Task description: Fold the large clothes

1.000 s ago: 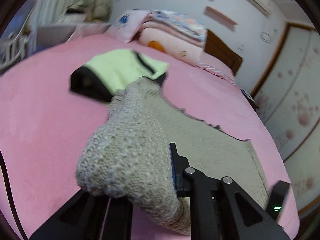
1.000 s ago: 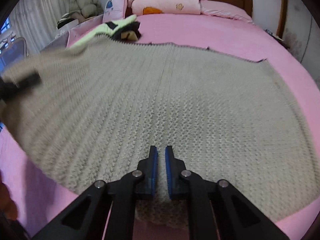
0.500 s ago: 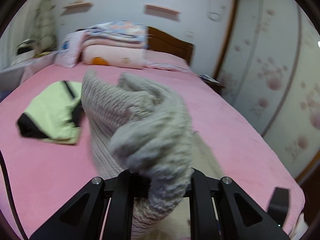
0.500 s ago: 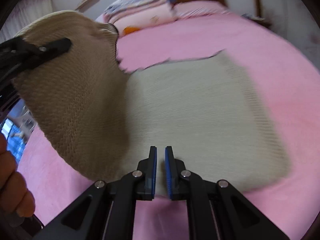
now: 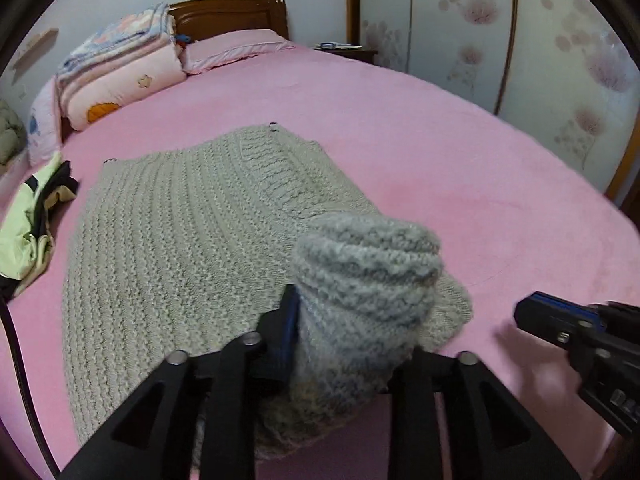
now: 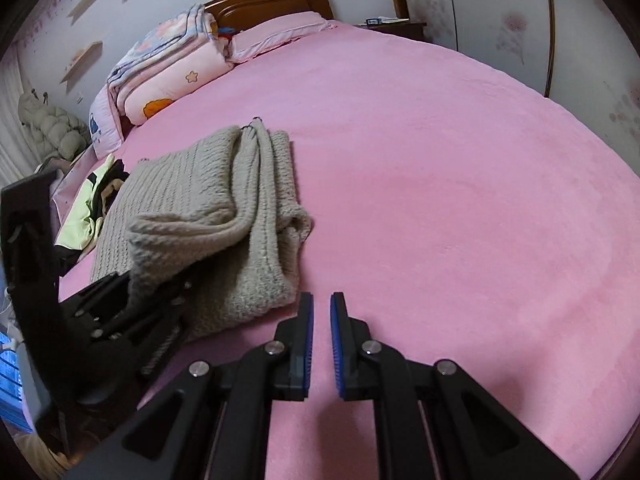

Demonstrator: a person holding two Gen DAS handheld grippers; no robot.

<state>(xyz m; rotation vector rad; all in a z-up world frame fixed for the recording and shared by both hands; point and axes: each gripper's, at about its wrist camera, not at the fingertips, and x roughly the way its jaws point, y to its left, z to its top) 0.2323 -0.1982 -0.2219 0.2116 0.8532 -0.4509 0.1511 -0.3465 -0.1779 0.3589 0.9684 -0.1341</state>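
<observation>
Opening on the left gripper (image 5: 352, 344), jaws with a bunched sweater (image 5: 180, 232) fold between them (pink bed (image 5: 440, 152) beneath). Nearly closed and empty, right gripper (image 6: 322, 344) jaws over bare bedding.

Pink bed (image 6: 440, 160), stacked quilts (image 5: 120, 68) by wooden headboard (image 5: 236, 16), pink pillow (image 5: 236, 48), floral wardrobe (image 5: 520, 40)

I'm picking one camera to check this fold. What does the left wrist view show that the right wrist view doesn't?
Only the left wrist view shows the flat knit panel from above and the bunched knit end between the opening jaws of the left gripper.

Only the right wrist view shows the layers of the beige sweater stacked along the folded edge, and the right gripper shut, empty, over bare pink bedspread.

Both show the sweater, the bedspread, the green-and-black garment, the stacked quilts and the headboard.
</observation>
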